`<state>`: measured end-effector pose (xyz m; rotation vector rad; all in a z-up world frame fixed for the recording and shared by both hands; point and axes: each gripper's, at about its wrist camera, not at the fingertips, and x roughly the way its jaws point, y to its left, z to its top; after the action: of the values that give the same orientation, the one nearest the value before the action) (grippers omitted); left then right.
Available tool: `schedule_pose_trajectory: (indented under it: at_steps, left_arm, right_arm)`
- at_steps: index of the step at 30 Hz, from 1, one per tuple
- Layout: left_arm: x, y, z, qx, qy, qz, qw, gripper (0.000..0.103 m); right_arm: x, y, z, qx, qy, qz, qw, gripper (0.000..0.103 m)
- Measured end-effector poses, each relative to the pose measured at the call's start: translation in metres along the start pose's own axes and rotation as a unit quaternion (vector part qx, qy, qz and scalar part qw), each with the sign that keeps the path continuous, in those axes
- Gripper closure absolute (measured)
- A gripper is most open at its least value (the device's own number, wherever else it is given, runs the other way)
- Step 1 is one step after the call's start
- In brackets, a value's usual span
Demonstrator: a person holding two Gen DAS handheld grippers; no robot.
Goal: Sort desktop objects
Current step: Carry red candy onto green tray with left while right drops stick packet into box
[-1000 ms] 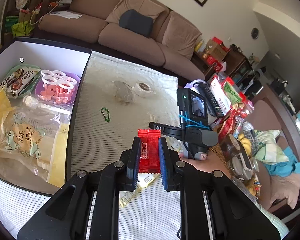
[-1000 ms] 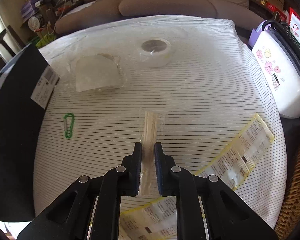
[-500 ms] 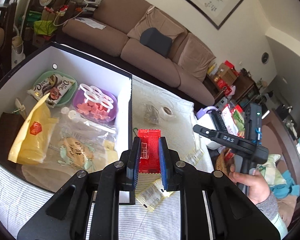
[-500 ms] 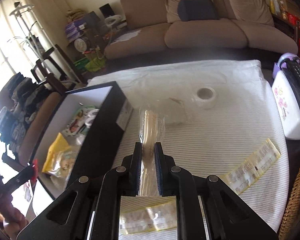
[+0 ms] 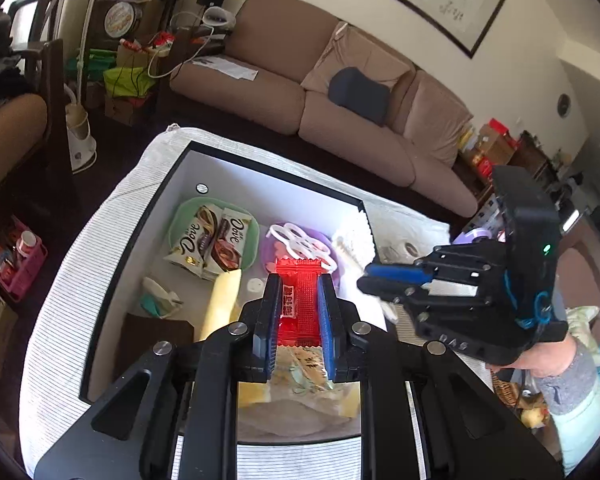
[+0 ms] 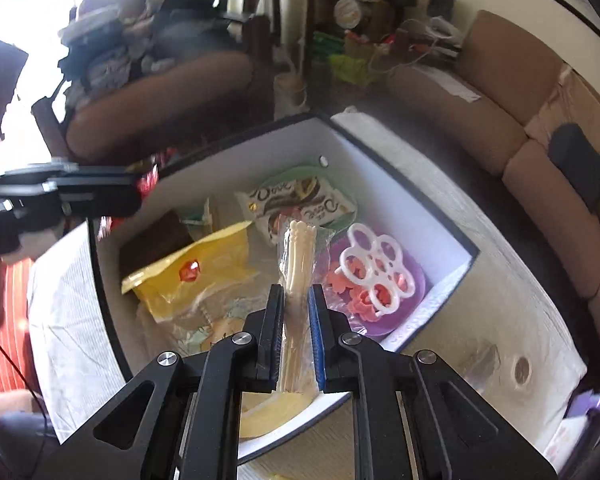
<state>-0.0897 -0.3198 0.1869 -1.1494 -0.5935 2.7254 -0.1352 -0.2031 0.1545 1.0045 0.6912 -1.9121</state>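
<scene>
The left claw [image 5: 296,312] grips a red packet [image 5: 299,304]; the right claw [image 6: 296,332] grips wrapped sticks [image 6: 297,280]. Both hang over the open box [image 6: 440,220]. Best lower each before letting go.

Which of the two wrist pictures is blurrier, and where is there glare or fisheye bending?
Right wrist view: blurrier, the black handheld left gripper and room smeared, the window corner blown out white; the clear packet of cream sticks stays fairly sharp. Left wrist view: crisper, the shiny red candy wrapper glowing bright, the black handheld right gripper slightly soft, the black-rimmed white box bowed by the lens.
</scene>
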Motion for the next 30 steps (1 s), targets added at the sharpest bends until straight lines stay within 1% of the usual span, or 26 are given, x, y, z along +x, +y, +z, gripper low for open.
schedule_pose_trajectory:
  at_steps: [2, 5, 7, 8, 9, 10, 11, 12, 13, 14, 15, 16, 17, 18, 19, 20, 21, 23, 27, 29, 30]
  left_arm:
    - [0.009, 0.006, 0.006, 0.006, 0.009, 0.011, 0.9999, 0.087]
    - [0.028, 0.014, 0.014, 0.009, 0.027, 0.022, 0.9993, 0.087]
    - [0.041, 0.019, 0.019, 0.011, 0.039, 0.029, 0.9987, 0.087]
    - [0.048, 0.02, 0.022, 0.014, 0.044, 0.035, 0.9983, 0.087]
    - [0.055, 0.021, 0.024, 0.018, 0.049, 0.041, 0.9978, 0.087]
    - [0.061, 0.021, 0.026, 0.022, 0.054, 0.046, 0.9972, 0.087]
    - [0.068, 0.022, 0.028, 0.024, 0.059, 0.047, 0.9968, 0.087]
    - [0.075, 0.023, 0.03, 0.022, 0.065, 0.045, 0.9966, 0.087]
    - [0.081, 0.023, 0.032, 0.019, 0.071, 0.04, 0.9965, 0.087]
    - [0.087, 0.024, 0.034, 0.015, 0.077, 0.035, 0.9963, 0.087]
    - [0.093, 0.026, 0.037, 0.013, 0.083, 0.032, 0.996, 0.087]
    - [0.098, 0.027, 0.038, 0.013, 0.086, 0.034, 0.9956, 0.087]
    - [0.102, 0.026, 0.04, 0.016, 0.089, 0.039, 0.9952, 0.087]
    - [0.106, 0.026, 0.041, 0.02, 0.091, 0.045, 0.9946, 0.087]
    - [0.11, 0.026, 0.043, 0.024, 0.094, 0.052, 0.9939, 0.087]
    - [0.115, 0.026, 0.045, 0.027, 0.099, 0.056, 0.9931, 0.087]
    - [0.12, 0.026, 0.047, 0.028, 0.104, 0.057, 0.9925, 0.087]
    - [0.132, 0.03, 0.052, 0.023, 0.118, 0.056, 0.9912, 0.087]
    - [0.163, 0.04, 0.063, 0.018, 0.147, 0.073, 0.9863, 0.087]
    - [0.176, 0.042, 0.068, 0.023, 0.155, 0.088, 0.9838, 0.087]
    - [0.182, 0.044, 0.07, 0.025, 0.157, 0.095, 0.9826, 0.087]
  right_arm:
    - [0.029, 0.011, 0.003, -0.033, 0.038, 0.001, 0.999, 0.091]
    - [0.059, 0.01, -0.008, -0.064, 0.073, 0.0, 0.995, 0.091]
    - [0.07, 0.005, -0.017, -0.071, 0.081, 0.018, 0.994, 0.091]
    - [0.072, 0.006, -0.021, -0.083, 0.079, 0.027, 0.993, 0.091]
    - [0.075, 0.009, -0.024, -0.101, 0.081, 0.028, 0.991, 0.091]
    - [0.08, 0.01, -0.028, -0.121, 0.084, 0.011, 0.989, 0.091]
    - [0.084, 0.013, -0.033, -0.137, 0.09, -0.012, 0.986, 0.089]
    - [0.085, 0.013, -0.036, -0.144, 0.096, -0.015, 0.985, 0.085]
    - [0.085, 0.011, -0.038, -0.146, 0.101, -0.008, 0.984, 0.082]
    - [0.082, 0.01, -0.039, -0.146, 0.095, -0.013, 0.985, 0.074]
    - [0.075, 0.007, -0.04, -0.139, 0.077, -0.013, 0.987, 0.069]
    - [0.064, 0.004, -0.039, -0.124, 0.057, 0.007, 0.991, 0.067]
    - [0.053, -0.001, -0.039, -0.105, 0.034, 0.03, 0.993, 0.06]
    - [0.043, -0.006, -0.039, -0.089, 0.014, 0.03, 0.996, 0.054]
    - [0.035, -0.012, -0.04, -0.071, -0.003, 0.021, 0.997, 0.052]
    - [0.028, -0.019, -0.041, -0.052, -0.016, 0.023, 0.998, 0.051]
    - [0.021, -0.026, -0.043, -0.034, -0.024, 0.027, 0.999, 0.051]
    - [0.011, -0.039, -0.048, 0.001, -0.037, 0.021, 0.999, 0.051]
    - [0.006, -0.056, -0.057, 0.039, -0.046, 0.02, 0.998, 0.051]
    - [0.005, -0.057, -0.058, 0.049, -0.046, 0.023, 0.997, 0.05]
    - [-0.003, -0.058, -0.062, 0.052, -0.048, 0.027, 0.997, 0.05]
